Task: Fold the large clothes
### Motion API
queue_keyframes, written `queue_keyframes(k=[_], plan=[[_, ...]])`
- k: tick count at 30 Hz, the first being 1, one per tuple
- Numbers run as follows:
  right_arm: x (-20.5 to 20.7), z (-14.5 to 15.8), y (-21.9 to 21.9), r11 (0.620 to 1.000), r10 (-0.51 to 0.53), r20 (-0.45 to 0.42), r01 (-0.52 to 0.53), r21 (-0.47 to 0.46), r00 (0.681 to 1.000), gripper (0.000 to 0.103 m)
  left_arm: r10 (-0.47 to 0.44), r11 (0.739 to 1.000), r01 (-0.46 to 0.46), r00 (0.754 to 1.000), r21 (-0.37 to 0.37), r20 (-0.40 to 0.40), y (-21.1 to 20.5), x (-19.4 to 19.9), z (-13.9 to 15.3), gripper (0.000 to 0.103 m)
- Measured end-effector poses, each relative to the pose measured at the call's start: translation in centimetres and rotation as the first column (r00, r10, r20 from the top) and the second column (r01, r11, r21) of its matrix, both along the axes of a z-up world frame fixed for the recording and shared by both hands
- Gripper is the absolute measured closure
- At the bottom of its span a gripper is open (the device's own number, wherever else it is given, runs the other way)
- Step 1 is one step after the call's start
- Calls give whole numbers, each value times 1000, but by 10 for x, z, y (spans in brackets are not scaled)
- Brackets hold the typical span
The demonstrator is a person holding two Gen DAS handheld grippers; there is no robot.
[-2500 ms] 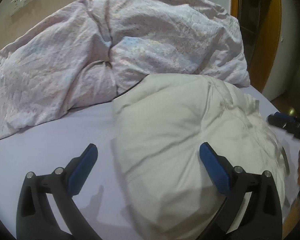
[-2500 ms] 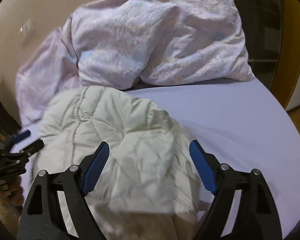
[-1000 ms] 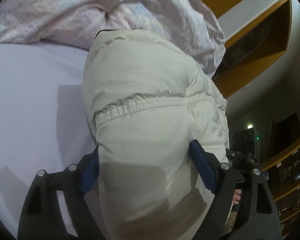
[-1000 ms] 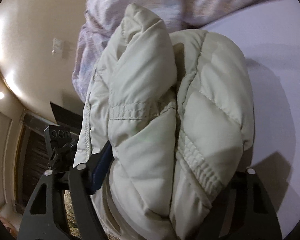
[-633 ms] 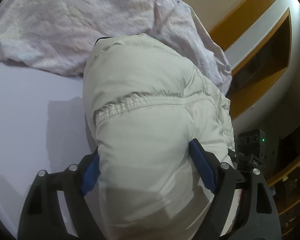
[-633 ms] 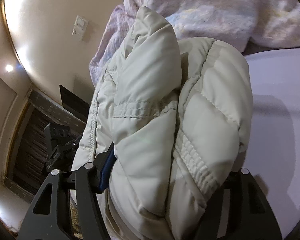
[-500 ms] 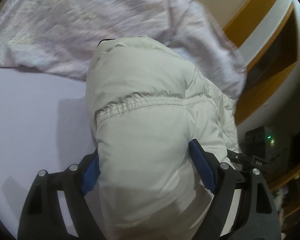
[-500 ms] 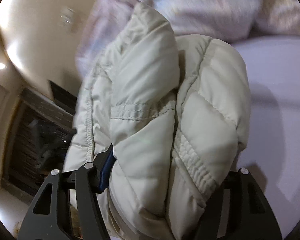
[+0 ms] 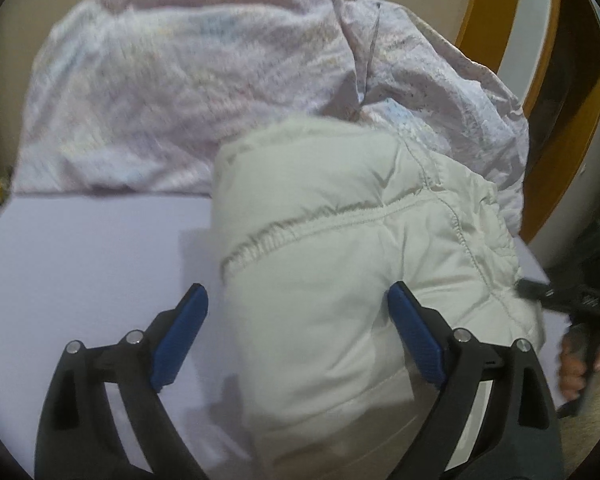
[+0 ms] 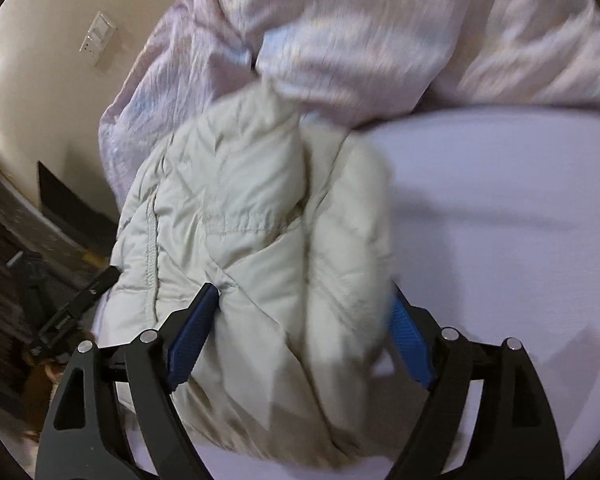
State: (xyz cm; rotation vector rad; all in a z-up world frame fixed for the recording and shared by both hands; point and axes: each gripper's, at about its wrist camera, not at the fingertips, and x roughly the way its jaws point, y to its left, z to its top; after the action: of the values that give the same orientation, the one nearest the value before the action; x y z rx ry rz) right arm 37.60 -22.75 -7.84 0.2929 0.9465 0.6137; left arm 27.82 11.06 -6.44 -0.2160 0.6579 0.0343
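A cream quilted puffer jacket point(image 9: 340, 240) lies bundled on the lilac bed sheet point(image 9: 80, 260). My left gripper point(image 9: 296, 332) is open; the jacket's near end sits between its blue pads, and a gap shows beside the left pad point(image 9: 180, 336). In the right wrist view the same jacket point(image 10: 260, 220) fills the space between the blue pads of my right gripper point(image 10: 300, 336), which stands wide open around it. The other gripper shows at each view's edge, on the right point(image 9: 560, 300) and on the left point(image 10: 76, 308).
A crumpled pink-and-white duvet point(image 9: 220, 80) is heaped at the back of the bed against the beige wall. An orange wooden frame point(image 9: 520, 40) stands at the right. A wall socket point(image 10: 96, 40) is on the wall at left. The bed edge drops off near me.
Both grippers held the jacket lifted and tilted; now it rests on the sheet. The left gripper's jaws have spread, leaving a gap at its left pad. Both views have levelled out.
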Motion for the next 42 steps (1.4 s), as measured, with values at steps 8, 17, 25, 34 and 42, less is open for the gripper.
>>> queue_keyframes(k=[8,17,25,34,42], plan=[[-14,44,27,987,20,272,25,-162,962,33,-9,998,9,1000,58,11,-12,7,15,12],[-17,44,83,959,126,437,4,-284,890,74,-23,976,23,1000,216,1,-40,24,20,12],[-9,1,99,894,206,399,-7,-447,893,77,-34,978,36,999,205,-12,-42,34,-1,4],[11,-22,91,929,174,331,-43,-368,928,77,-26,971,34,999,238,-36,-47,47,-16,2],[12,-25,90,939,148,329,-28,-343,933,77,-21,968,35,998,247,-57,-48,55,-28,2]])
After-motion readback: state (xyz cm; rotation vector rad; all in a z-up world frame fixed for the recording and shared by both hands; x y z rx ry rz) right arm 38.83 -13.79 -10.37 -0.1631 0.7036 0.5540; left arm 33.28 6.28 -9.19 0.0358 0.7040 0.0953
